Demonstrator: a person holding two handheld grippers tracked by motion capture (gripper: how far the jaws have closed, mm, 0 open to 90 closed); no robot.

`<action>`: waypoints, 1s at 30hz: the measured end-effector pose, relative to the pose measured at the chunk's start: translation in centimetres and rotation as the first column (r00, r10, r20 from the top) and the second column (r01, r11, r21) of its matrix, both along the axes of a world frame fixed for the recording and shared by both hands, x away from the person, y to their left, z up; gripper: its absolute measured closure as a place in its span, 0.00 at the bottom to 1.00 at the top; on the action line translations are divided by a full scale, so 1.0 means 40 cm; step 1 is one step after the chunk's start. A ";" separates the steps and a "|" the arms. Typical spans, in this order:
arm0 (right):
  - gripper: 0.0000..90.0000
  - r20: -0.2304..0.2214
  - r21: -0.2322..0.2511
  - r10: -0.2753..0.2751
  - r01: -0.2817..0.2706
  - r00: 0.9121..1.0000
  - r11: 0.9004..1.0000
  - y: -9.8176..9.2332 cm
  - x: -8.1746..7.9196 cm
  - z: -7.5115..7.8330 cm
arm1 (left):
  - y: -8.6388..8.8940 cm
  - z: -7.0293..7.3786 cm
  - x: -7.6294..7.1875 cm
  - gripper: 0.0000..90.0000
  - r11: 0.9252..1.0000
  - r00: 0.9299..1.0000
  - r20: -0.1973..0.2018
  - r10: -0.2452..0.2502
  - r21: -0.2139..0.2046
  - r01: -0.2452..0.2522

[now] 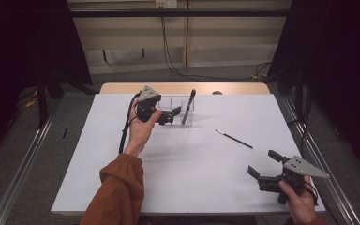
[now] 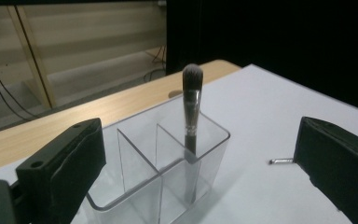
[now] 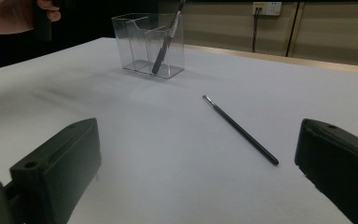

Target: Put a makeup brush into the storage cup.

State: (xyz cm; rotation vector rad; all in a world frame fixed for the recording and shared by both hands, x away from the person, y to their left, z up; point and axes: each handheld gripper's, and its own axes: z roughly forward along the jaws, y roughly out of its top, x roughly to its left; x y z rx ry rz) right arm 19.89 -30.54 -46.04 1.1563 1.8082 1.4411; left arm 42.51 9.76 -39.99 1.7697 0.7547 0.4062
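Left gripper (image 1: 168, 116) is released, jaws spread wide with nothing between the pads, parked just beside the left end of the clear organizer (image 1: 178, 108) at the far middle of the white table (image 1: 122, 187). The organizer is a transparent plastic box split by thin dividers into compartments; a black-handled makeup brush (image 2: 191, 112) with a silver ferrule and rounded grey bristle head stands in its right end compartment, bristles up, leaning on the wall. Further right, a thin black liner brush (image 1: 234, 138) lies flat on the table well apart from the organizer, and the right gripper (image 1: 264, 167) sits near the front right corner, also released and empty.
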 end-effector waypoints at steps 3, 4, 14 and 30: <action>0.00 0.001 -0.005 0.002 -0.002 1.000 1.000 0.000 0.000 0.000 | 0.014 -0.001 -0.013 0.02 1.000 1.000 0.012 0.011 0.012 -0.011; 0.00 0.001 -0.005 0.002 -0.002 1.000 1.000 0.000 0.000 0.000 | 0.020 -0.001 -0.018 0.03 1.000 1.000 0.008 0.000 0.009 0.000; 0.00 0.000 -0.002 -0.001 0.001 1.000 1.000 0.001 0.002 0.000 | 0.063 -0.005 -0.068 0.06 1.000 0.999 0.043 0.012 0.009 -0.012; 0.00 -0.002 -0.004 -0.002 0.002 1.000 1.000 0.000 0.004 -0.001 | 0.151 -0.021 -0.137 0.03 0.998 0.996 0.061 0.062 0.015 -0.063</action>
